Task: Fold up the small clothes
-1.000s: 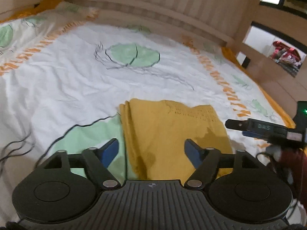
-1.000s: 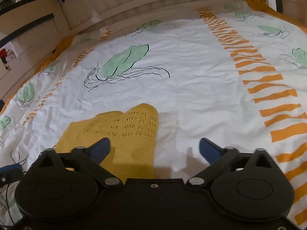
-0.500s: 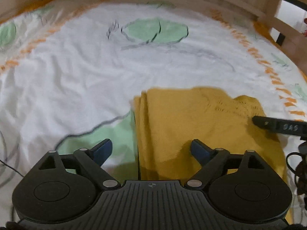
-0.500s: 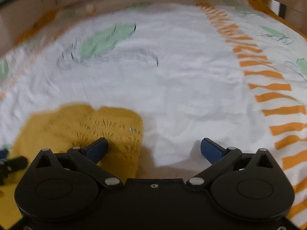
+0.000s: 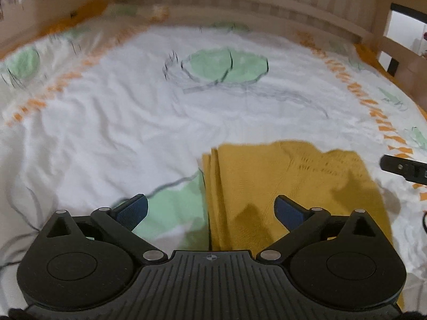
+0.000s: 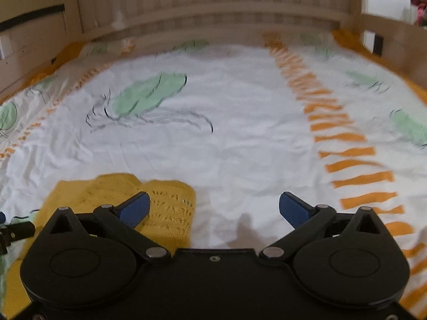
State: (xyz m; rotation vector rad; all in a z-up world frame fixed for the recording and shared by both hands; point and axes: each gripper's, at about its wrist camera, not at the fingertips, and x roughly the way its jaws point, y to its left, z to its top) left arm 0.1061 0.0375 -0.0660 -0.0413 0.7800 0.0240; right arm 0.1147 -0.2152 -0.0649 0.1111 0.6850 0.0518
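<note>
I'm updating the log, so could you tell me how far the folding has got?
The yellow knit garment lies folded in layers on the bedsheet. Nothing is in hand: the left gripper and right gripper are both open above it. Any final fold or tidying remains.

Black ribbed tongs (image 5: pixel 210 210) with blue pads (image 5: pixel 289 212), silver pivot screws (round discs either side)
</note>
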